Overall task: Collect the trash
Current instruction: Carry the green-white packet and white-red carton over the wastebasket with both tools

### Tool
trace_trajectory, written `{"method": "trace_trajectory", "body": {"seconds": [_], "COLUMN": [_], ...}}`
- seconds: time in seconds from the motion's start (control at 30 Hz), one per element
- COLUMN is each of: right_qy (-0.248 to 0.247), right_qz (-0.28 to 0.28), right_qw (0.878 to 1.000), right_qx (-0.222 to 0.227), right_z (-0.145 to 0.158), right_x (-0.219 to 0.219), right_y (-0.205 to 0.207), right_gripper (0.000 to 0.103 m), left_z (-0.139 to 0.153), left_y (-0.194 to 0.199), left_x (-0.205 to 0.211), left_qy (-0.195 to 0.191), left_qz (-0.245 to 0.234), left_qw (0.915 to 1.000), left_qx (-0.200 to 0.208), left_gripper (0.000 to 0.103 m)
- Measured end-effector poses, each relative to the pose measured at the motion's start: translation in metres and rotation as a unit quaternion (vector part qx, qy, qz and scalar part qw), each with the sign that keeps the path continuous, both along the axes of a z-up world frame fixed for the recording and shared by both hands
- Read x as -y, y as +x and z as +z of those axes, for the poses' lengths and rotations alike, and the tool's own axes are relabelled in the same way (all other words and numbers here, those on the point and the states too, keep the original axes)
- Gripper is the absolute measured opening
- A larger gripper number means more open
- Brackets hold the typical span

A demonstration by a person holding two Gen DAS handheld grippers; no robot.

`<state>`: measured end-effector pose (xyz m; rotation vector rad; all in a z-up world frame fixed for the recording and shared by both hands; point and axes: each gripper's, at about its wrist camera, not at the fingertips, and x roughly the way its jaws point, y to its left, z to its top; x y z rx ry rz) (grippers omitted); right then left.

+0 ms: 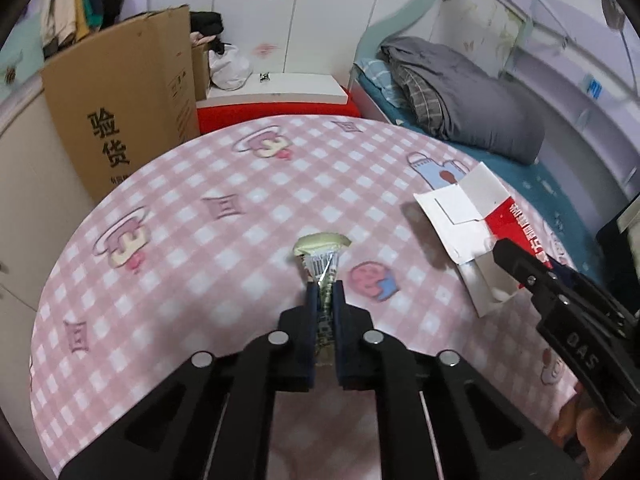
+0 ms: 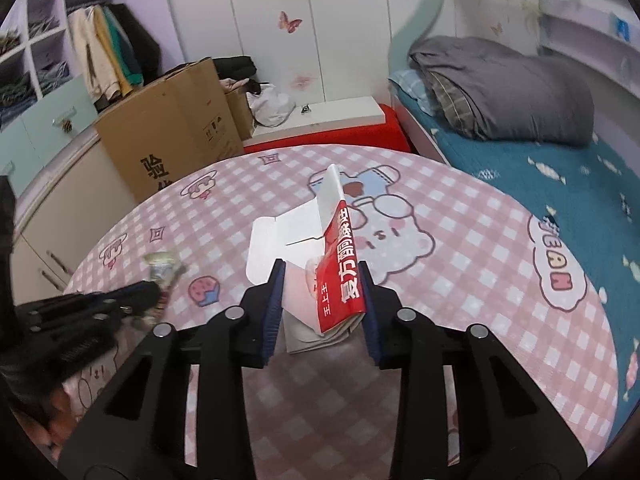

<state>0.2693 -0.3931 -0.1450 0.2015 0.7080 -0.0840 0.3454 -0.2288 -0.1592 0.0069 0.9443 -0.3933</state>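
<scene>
L wrist: 1 wrapper (image 1: 323, 268) | 1 carton (image 1: 476, 224) (both gripped)

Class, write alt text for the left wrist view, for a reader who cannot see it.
The left hand-held gripper is shut on a crumpled snack wrapper above a pink checked tablecloth. To its right, the right hand-held gripper meets a torn red-and-white carton.

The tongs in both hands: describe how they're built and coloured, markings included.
Both are matt black, angular frames with cut-out slots and round silver pivot pins. The left tongs and right tongs each end in two flat fingers faced with dark blue ribbed pads. Seen from the left wrist view, the right tongs' side carries small screws and raised letters, apparently "DAS". No cables or sleeves show.
</scene>
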Motion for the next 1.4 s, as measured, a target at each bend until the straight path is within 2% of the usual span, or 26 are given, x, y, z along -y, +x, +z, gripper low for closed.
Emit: {"method": "trace_trajectory", "body": {"seconds": [0.07, 0.17, 0.47, 0.67, 0.9, 1.17, 1.4], "right_qy": [-0.005, 0.014, 0.038, 0.056, 0.056, 0.05, 0.047], "right_qz": [0.007, 0.015, 0.056, 0.117, 0.197, 0.28, 0.315], "right_qw": [1.0, 1.0, 0.998, 0.992, 0.979, 0.959, 0.946], "right_qx": [0.006, 0.002, -0.002, 0.011, 0.011, -0.015, -0.062], "right_z": [0.004, 0.004, 0.011, 0.034, 0.045, 0.03, -0.027], "right_x": [-0.006, -0.01, -0.06, -0.13, -0.237, -0.363, -0.462], "right_y": [-0.002, -0.004, -0.016, -0.019, -0.015, -0.009, 0.002], "right_gripper": [0.025, 0.018, 0.016, 0.016, 0.016, 0.016, 0.016], "left_z": [0.003, 0.013, 0.041, 0.054, 0.061, 0.045, -0.005], "left_y": [-0.006, -0.019, -0.052, -0.069, -0.089, -0.113, -0.121], "left_x": [-0.015, -0.04, -0.107, -0.151, -0.234, -0.347, -0.431], "left_qy": [-0.009, -0.018, -0.039, -0.061, -0.083, -0.09, -0.072], "left_qz": [0.003, 0.009, 0.03, 0.049, 0.103, 0.196, 0.269], "left_qw": [1.0, 0.9997, 0.9982, 0.996, 0.9898, 0.9751, 0.9604], "left_qx": [0.004, 0.01, 0.035, 0.042, 0.052, 0.051, 0.017], "left_gripper": [0.006, 0.006, 0.006, 0.006, 0.006, 0.006, 0.007]}}
